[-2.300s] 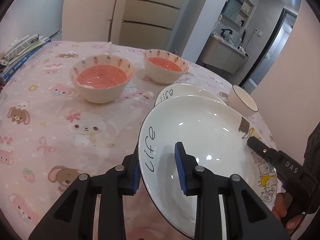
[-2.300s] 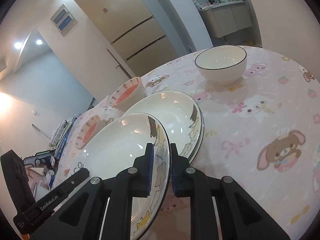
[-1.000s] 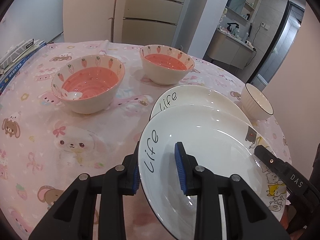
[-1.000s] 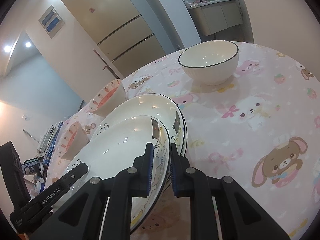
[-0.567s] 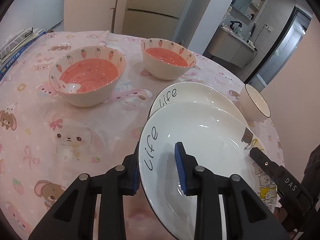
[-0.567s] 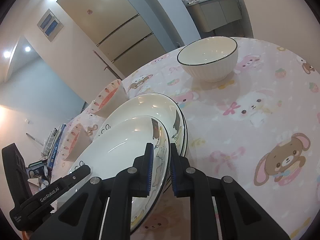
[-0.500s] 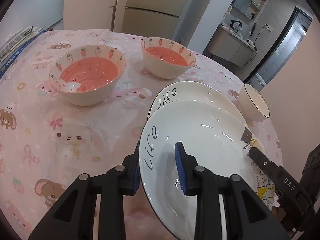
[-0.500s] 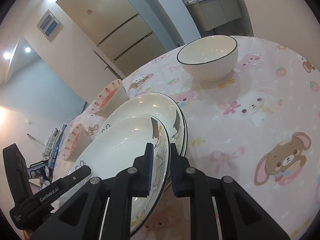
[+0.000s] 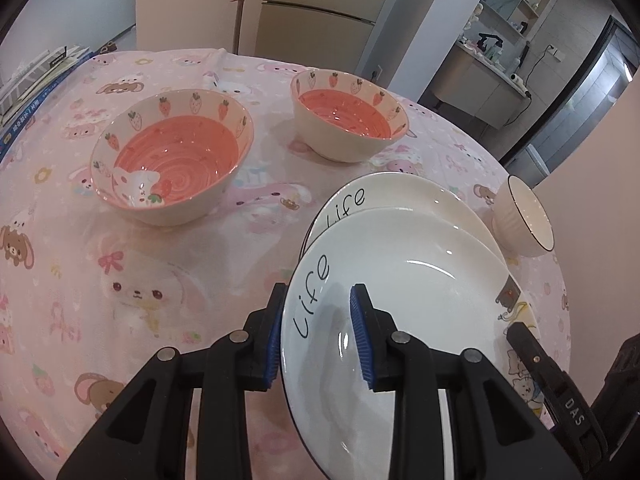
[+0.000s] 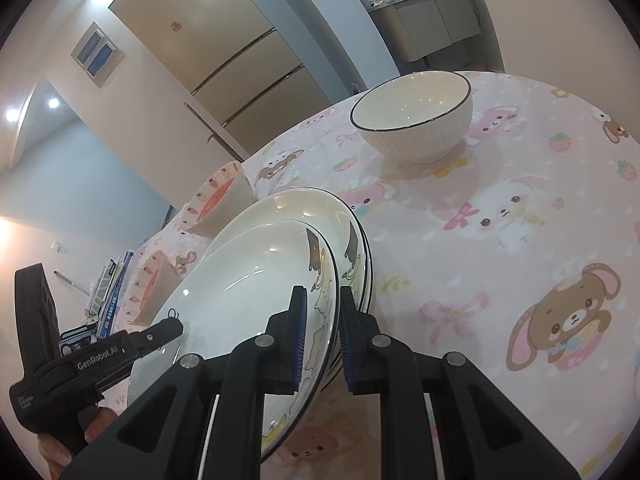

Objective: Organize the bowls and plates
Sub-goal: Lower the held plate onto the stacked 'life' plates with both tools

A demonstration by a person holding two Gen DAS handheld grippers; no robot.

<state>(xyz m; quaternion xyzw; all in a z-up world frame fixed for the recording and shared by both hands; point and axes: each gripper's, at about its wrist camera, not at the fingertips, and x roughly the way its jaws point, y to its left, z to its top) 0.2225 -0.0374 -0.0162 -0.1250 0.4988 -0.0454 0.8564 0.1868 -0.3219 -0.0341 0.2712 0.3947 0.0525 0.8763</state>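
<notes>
Beyond my left gripper's fingers: second white "Life" ceramic plate (image 9: 404, 192), mostly covered by the white plate I hold (image 9: 400, 300); contact between them not discernible. Stack of books (image 9: 36, 80), far left, cut by the frame edge. Countertop items (image 9: 490, 48), far right, too small to identify.

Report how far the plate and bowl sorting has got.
Done: nothing is stacked yet; one plate lies flat on the table. In hand: the left hand-held gripper and right hand-held gripper clamp a second plate just above it. Left: two strawberry bowls and the white bowl stand apart, unstacked.
</notes>
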